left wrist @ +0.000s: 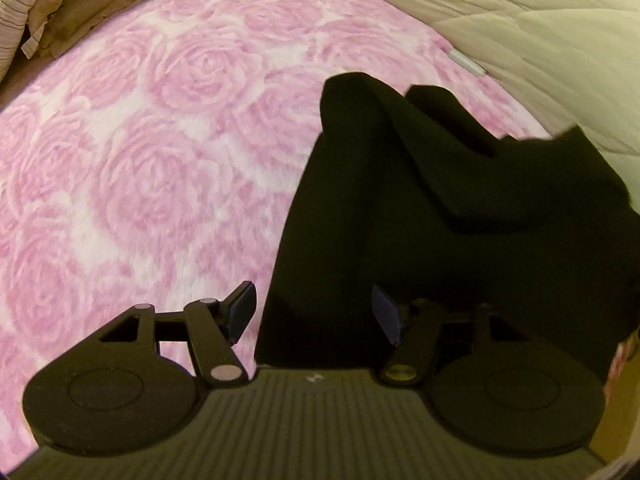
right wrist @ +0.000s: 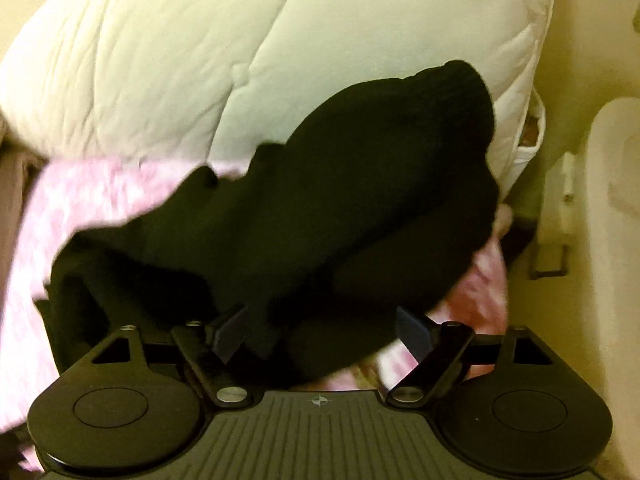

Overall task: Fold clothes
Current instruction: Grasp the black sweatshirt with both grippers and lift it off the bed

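Note:
A black garment (left wrist: 460, 220) lies crumpled on a pink rose-patterned blanket (left wrist: 160, 140), with one part folded over itself. My left gripper (left wrist: 314, 314) hovers over the garment's near left edge, jaws open. One fingertip (left wrist: 244, 312) is over the blanket and the other over the black cloth. In the right wrist view the same black garment (right wrist: 340, 200) is bunched up, one end resting against the quilt. My right gripper (right wrist: 322, 334) stands wide open just above its near fold. Cloth lies between the pads, but they do not press on it.
A puffy cream quilt (left wrist: 540, 40) (right wrist: 180, 60) is piled along the far side of the blanket (right wrist: 100, 188). A striped pillow (left wrist: 16, 0) sits at the top left corner. Beyond the bed edge on the right is pale furniture (right wrist: 608, 200).

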{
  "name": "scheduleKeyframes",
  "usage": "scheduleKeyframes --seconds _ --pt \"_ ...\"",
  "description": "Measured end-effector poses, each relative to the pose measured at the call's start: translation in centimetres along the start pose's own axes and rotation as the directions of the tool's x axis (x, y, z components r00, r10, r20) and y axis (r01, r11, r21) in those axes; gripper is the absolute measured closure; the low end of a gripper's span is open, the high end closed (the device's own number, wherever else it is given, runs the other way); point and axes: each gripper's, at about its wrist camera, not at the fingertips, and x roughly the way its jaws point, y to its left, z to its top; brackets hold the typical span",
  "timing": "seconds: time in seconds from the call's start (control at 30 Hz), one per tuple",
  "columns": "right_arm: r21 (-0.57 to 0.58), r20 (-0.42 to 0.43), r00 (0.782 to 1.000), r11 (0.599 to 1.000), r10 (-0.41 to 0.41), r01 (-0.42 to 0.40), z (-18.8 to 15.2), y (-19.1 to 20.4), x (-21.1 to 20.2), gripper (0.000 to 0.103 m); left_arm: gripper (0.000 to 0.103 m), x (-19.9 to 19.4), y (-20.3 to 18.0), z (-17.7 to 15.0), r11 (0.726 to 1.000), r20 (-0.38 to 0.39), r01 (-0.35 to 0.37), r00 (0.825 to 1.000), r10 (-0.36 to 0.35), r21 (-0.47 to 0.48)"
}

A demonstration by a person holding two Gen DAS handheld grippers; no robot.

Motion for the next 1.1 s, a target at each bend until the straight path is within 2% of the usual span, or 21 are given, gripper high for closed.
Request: scheduleKeyframes --seconds 0.13,0.23,0.27,0.3,0.37,0.4,0.5,0.57,0.7,0.8,0.87,0.93,1.0,1.1 --pt "0.071 -0.017 1.0 0.997 -0.011 0.012 0.3 -0.3 2.2 0.019 0.043 1.9 0.0 0.6 0.999 0.005 0.039 0.999 -0.038 -0.034" --pt "0.055 -0.002 1.0 0.998 -0.025 0.025 0.3 -0.2 2.9 0.02 0.044 2.7 0.0 0.8 0.997 0.003 0.069 0.998 -0.069 -0.039" --pt "0.035 0.006 1.0 0.999 -0.03 0.03 0.2 -0.2 2.8 0.03 0.05 2.9 0.0 0.9 0.996 0.003 0.079 0.997 -0.079 -0.041" --pt "0.014 0.015 0.999 0.999 -0.035 0.035 0.1 -0.1 2.7 0.057 0.057 3.2 0.0 1.0 0.995 0.002 0.09 0.996 -0.089 -0.043" --pt "-0.012 0.023 1.0 1.0 -0.019 0.019 0.0 0.0 1.8 0.098 0.1 2.8 -0.1 1.0 0.991 0.011 0.134 0.991 -0.134 -0.028" --pt "-0.024 0.025 1.0 1.0 -0.01 0.01 0.0 0.1 1.3 0.101 0.101 2.6 -0.1 1.0 0.989 0.014 0.15 0.989 -0.15 -0.017" --pt "-0.061 0.033 0.999 0.998 0.019 -0.017 -0.1 0.3 -0.1 0.102 0.102 0.9 0.0 0.7 0.986 0.046 0.164 0.986 -0.163 -0.016" --pt "-0.057 0.063 0.996 0.997 0.06 -0.056 -0.1 0.0 -2.4 0.102 0.103 -1.3 0.6 0.4 0.98 0.085 0.198 0.977 -0.194 -0.035" --pt "-0.081 0.115 0.981 0.986 0.153 -0.144 -1.1 0.0 -8.2 0.103 0.103 -7.8 3.1 -1.0 0.958 0.19 0.275 0.948 -0.256 -0.083" --pt "-0.136 0.133 0.96 0.964 0.245 -0.227 -2.1 0.9 -12.5 0.103 0.103 -13.8 4.8 -2.1 0.944 0.268 0.306 0.926 -0.266 -0.119" --pt "-0.181 0.146 0.943 0.945 0.299 -0.271 -2.9 1.7 -15.5 0.103 0.103 -17.5 6.4 -3.5 0.939 0.32 0.313 0.913 -0.255 -0.143" --pt "-0.222 0.161 0.926 0.927 0.34 -0.302 -3.7 2.5 -18.1 0.103 0.103 -21.4 8.4 -5.2 0.938 0.379 0.297 0.9 -0.213 -0.177" --pt "-0.251 0.168 0.9 0.9 0.403 -0.357 -4.5 3.4 -20.7 0.103 0.103 -24.9 10.3 -6.5 0.933 0.437 0.278 0.886 -0.158 -0.227" --pt "-0.33 0.161 0.848 0.837 0.505 -0.436 -5.6 6.3 -23.4 0.103 0.103 -29.8 14.1 -7.9 0.932 0.529 0.245 0.846 -0.071 -0.268"
